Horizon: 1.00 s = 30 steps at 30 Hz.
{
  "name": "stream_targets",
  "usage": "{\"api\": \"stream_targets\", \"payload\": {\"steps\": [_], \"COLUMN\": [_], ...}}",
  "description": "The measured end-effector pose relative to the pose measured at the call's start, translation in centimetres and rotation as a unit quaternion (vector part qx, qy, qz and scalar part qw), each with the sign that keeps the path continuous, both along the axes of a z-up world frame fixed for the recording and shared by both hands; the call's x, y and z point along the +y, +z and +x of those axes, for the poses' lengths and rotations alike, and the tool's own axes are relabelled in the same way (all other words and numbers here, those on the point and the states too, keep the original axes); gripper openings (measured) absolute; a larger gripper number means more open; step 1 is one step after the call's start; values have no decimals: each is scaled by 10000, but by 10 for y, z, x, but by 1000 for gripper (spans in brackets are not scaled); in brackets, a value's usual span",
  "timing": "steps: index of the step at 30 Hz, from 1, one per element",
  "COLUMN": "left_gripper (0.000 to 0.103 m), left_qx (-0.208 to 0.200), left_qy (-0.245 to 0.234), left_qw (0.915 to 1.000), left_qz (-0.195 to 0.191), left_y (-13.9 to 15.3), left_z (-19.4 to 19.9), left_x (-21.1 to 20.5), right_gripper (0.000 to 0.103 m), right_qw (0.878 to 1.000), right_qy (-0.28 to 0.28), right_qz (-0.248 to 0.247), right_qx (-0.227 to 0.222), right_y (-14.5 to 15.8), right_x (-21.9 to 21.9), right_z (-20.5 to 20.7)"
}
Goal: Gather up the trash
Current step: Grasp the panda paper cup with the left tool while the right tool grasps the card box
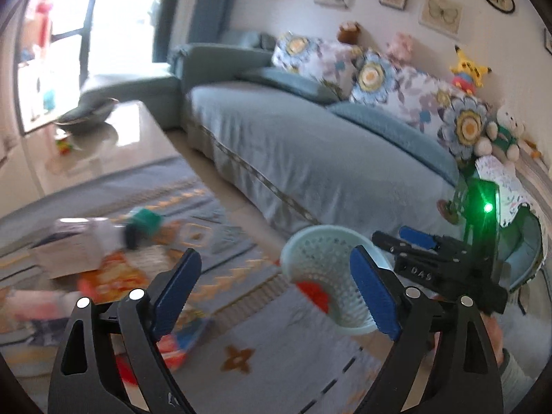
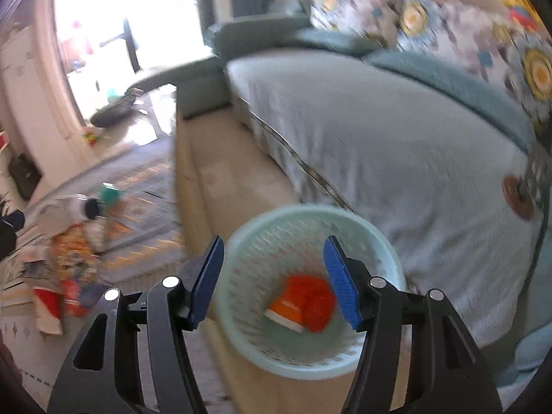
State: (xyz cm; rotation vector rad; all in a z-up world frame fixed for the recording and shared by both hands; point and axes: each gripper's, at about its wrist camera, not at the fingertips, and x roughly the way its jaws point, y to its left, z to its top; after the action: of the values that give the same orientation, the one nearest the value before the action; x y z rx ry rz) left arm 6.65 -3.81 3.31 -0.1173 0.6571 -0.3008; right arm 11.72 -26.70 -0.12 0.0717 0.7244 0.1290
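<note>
Ribbed blue pads [image 2: 339, 284] gape over round lattice basket [image 2: 386, 241]; crumpled orange wrapper [image 2: 307, 305] inside.

baskets: one, a pale blue-green basket [image 2: 310, 293] with holes, low in the middle of the right wrist view
orange things in the basket: one orange wrapper [image 2: 303, 302], lying at the bottom
grippers: two, the left gripper [image 1: 276, 289] and the right gripper [image 2: 272, 279]
blue pads on each gripper: two
flower cushions [image 1: 372, 76] on the sofa [image 1: 293, 145]: three, in the upper right of the left wrist view
soft toys [image 1: 469, 69] along the sofa back: four that can be told
framed pictures [image 1: 440, 10] on the wall: about six, some cut off by the edge
trash on the rug [image 1: 220, 324]: a blurry pile [image 1: 103, 258] at the left, too smeared to count
</note>
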Motion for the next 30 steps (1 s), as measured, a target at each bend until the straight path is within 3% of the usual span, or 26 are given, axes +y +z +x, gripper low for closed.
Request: {"api": "stream_targets", "payload": {"steps": [7,11,14,18,24,28,30], "left_gripper": [89,91,94,93,93,88,85], "left_qx": [-202,-72,164,788,1483,1715,1748], "left_qy": [849,1435,1625,1522,1717,1770,1837], "left_qw": [9962,9896,9866,9852,9739,9682,9665], "left_qz": [-19,-41,-62,-53,-115,-422,-395], "left_y": [10,-5,-25,-68,-111,-130,-135], "left_z": [-47,-70,-76,-72,-48,-41,-41], "left_x": [69,111,128,137,147,156,157], "right_gripper": [68,75,75,76,76,76,76], "right_qw": [9921,9867,9849,9850,9867,9870,9867], "right_qy": [921,1349,1540,1668,1626,1565,1499], "right_qz": [79,58,56,75,12,64,139], "right_qx": [-849,-901,-785,-441,43,369,617], "right_y": [42,44,36,12,-28,-49,-59], "right_x": [75,118,143,174,196,203,205], "right_z": [-32,-40,-41,-39,-33,-28,-23]}}
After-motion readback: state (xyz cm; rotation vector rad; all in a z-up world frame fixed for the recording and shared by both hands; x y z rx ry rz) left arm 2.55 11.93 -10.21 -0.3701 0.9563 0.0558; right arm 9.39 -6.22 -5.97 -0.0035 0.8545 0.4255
